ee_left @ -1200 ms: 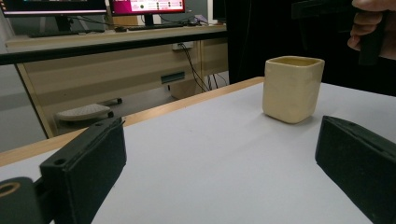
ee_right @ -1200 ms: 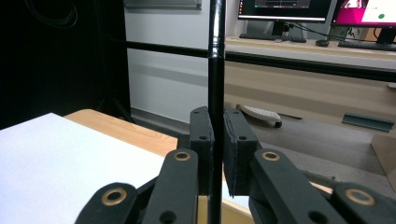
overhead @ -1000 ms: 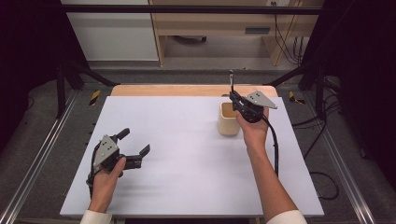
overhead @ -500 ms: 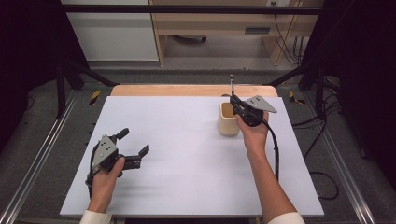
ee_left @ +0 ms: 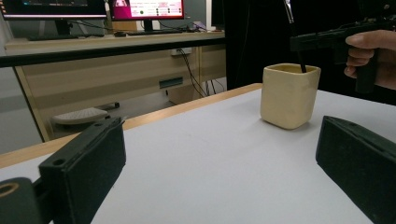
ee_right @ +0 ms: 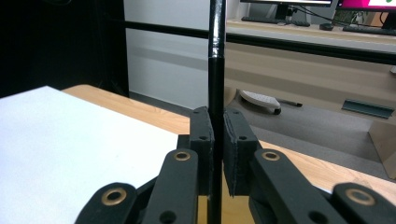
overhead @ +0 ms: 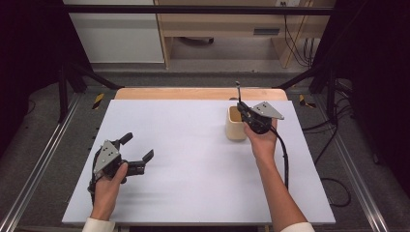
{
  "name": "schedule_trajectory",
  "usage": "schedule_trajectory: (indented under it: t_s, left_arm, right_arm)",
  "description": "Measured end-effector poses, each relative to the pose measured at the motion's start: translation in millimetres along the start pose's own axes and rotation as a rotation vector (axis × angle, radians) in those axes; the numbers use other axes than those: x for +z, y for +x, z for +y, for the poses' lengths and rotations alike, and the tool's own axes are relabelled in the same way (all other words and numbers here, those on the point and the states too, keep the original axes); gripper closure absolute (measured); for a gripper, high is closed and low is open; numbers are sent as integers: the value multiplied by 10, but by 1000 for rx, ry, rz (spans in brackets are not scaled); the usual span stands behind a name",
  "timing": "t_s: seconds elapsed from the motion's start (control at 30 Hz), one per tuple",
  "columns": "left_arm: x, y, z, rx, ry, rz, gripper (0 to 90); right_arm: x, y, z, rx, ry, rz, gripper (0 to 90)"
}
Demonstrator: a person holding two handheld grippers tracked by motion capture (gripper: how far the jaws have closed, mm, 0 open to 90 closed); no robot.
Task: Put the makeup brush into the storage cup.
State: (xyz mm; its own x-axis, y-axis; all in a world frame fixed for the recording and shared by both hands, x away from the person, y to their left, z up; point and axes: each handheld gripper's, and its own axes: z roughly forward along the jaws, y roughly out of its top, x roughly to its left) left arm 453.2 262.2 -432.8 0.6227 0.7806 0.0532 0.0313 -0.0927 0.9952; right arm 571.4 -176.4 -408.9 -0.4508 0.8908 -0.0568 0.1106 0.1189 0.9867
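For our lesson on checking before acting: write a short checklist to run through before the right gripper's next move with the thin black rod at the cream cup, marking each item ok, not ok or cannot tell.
1. Right gripper clamps the black rod: ok, fingers shut on it.
2. Rod stands upright: ok.
3. Rod's lower end sits inside the cream cup: ok in the left gripper view.
4. Cup stands upright on the white table: ok.
5. Left gripper stays clear of the cup: ok, open and far off.
6. Rod's tip touches the cup's bottom: cannot tell.
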Motion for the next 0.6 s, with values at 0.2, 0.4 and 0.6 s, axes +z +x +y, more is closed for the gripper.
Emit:
schedule_trajectory:
  t_s: [0.2, 0.4, 0.6]
  left_arm:
    - [3, 5, -5, -4, -1, 0, 15]
    - [2, 7, -11, -3, 2, -1, 14]
    - [-18, 30, -5, -10, -6, 6, 15]
  right_arm:
    - [-3, 14, -46, -26, 28, -2, 836]
    - [-28, 38, -30, -41, 33, 3, 795]
    - [-186, 53, 32, -17, 11, 7, 547]
